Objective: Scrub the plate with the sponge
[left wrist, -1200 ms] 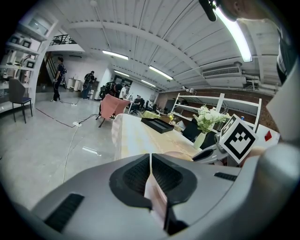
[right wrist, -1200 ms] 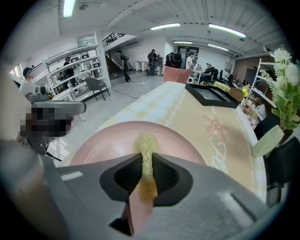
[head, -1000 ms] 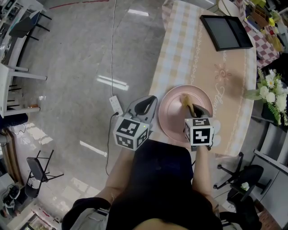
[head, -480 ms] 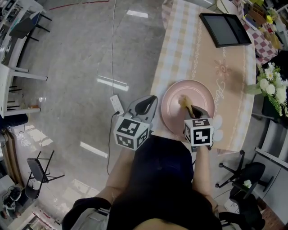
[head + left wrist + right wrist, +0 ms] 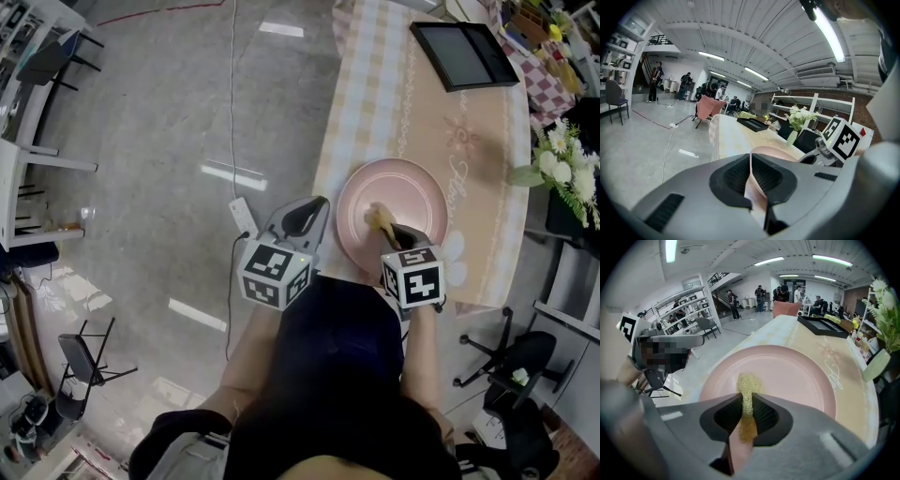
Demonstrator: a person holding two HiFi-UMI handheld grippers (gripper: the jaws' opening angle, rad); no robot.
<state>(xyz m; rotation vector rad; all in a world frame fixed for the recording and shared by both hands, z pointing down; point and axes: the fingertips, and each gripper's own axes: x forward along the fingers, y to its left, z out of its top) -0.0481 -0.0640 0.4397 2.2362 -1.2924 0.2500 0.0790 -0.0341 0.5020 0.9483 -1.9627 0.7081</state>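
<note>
Right gripper (image 5: 747,405) pinches sponge (image 5: 748,384); its tip on plate (image 5: 792,376).

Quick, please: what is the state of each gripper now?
Left gripper: closed on the rim of the plate.
Right gripper: closed on the sponge, touching the plate.

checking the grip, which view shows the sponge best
The right gripper view: the sponge sits pinched in the right gripper, its tip on the plate. The head view shows only a small yellow bit. The left gripper view shows none, just the plate's rim in the left gripper.
</note>
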